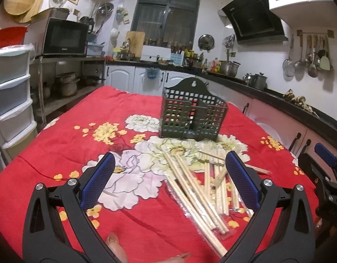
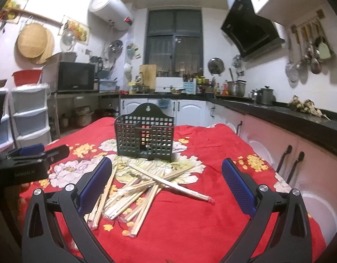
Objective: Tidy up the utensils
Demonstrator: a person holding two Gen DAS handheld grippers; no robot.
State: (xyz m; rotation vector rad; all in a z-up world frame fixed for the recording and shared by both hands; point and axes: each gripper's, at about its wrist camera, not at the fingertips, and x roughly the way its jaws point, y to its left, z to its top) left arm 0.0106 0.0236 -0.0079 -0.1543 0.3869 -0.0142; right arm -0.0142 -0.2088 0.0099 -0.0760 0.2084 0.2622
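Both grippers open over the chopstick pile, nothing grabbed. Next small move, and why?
Probably lower the right gripper onto the topmost crossing chopstick pair and close. Both grippers are open and empty, the green holder holds no chopsticks, and that pair lies loose above the pile.

Red floral-clothed table (image 2: 212, 219) bearing dark slotted caddy (image 2: 145, 138), scattered chopsticks (image 2: 133, 195).

Lower chopsticks (image 1: 212, 199) buried under pile

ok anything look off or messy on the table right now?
Yes: the chopsticks lie in a crisscrossed heap on the red cloth in front of the empty-looking green holder, some still in clear wrappers. Holder stands upright.
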